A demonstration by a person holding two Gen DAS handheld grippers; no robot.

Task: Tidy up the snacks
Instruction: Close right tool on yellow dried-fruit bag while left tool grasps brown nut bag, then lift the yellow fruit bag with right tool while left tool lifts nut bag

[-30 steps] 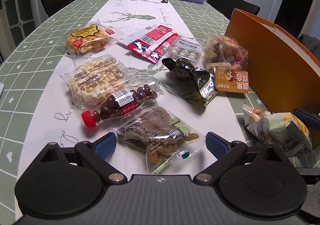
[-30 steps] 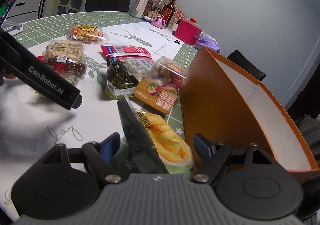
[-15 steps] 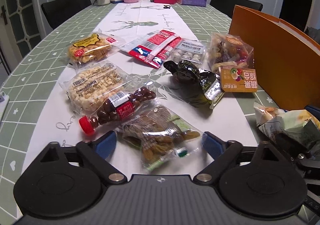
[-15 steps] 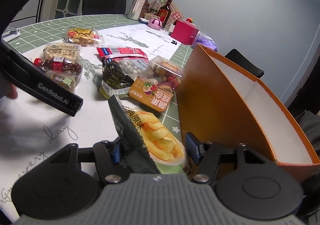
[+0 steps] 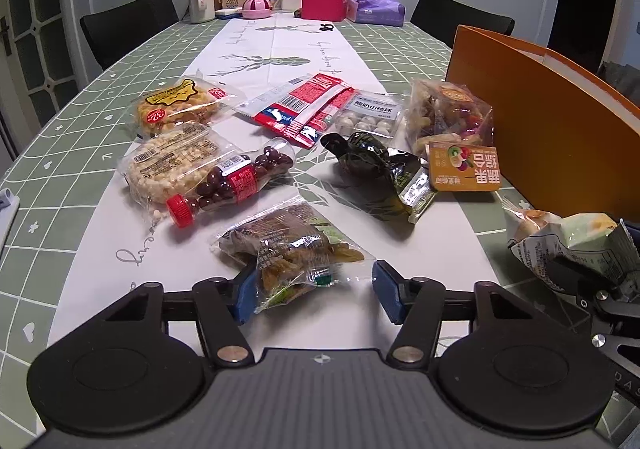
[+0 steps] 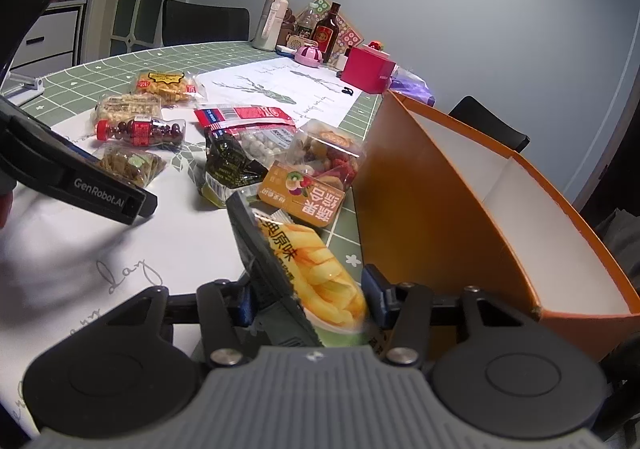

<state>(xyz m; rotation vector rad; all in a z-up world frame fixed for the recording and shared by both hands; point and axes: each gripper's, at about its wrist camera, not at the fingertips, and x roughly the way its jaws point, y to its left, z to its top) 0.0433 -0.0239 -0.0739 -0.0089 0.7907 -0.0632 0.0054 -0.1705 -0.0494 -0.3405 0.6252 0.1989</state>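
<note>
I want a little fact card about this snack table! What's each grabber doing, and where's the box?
left gripper: jaws closing around a clear packet of dried fruit, right pad not yet touching
right gripper: jaws closing on a chip bag
orange box: open, nothing seen inside, right of the snacks
table: more snack packets and a red-capped bottle lie loose

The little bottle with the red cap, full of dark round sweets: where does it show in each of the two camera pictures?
Left wrist view: the bottle lies left of centre, red cap pointing toward the camera, against the puffed-grain pack.
Right wrist view: the bottle lies at upper left, cap pointing left.
Shared landmark: the black foil pouch lies to the bottle's right in both views.
</note>
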